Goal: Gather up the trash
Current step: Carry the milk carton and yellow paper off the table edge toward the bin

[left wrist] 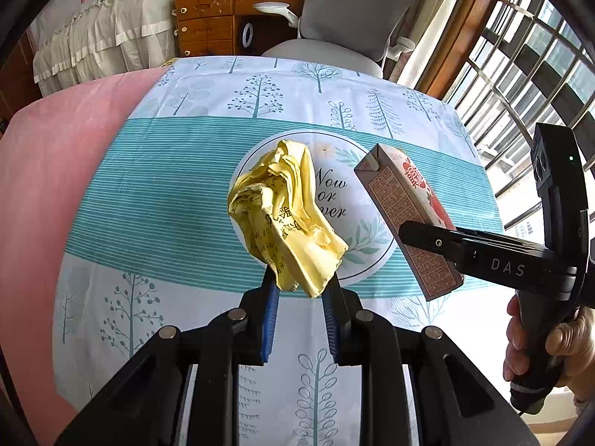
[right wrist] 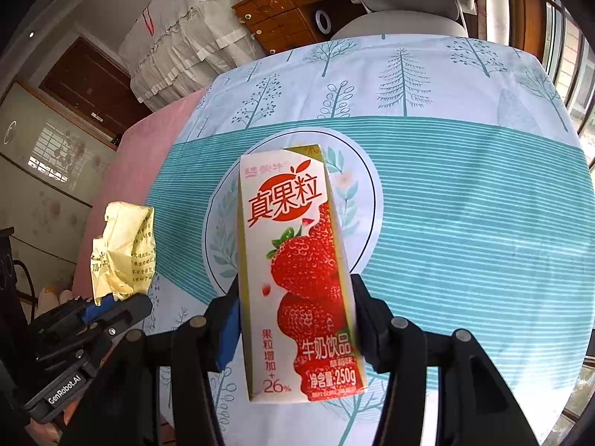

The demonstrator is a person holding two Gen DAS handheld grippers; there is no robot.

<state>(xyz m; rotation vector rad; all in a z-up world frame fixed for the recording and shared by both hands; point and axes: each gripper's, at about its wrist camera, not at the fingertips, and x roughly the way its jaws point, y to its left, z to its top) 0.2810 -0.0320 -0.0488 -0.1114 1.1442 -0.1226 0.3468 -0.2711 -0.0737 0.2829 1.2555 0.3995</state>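
Above the worktop (left wrist: 156,193), both pieces of trash are already lifted clear. Left gripper (left wrist: 299,278) is nearly closed, pinching the crumpled yellow paper (left wrist: 286,212); just to its right, the right gripper (right wrist: 293,297) is about half open, clamping the strawberry milk carton (right wrist: 297,278) across its width, long axis pointing away. No bin is visible.

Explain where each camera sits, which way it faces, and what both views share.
Left wrist: on the left gripper, looking down its fingers at crumpled yellow paper it pinches; a hand shows.
Right wrist: on the right gripper, facing the strawberry milk carton it grips.
Shared: both items, the tree-print tablecloth, the grey chair.
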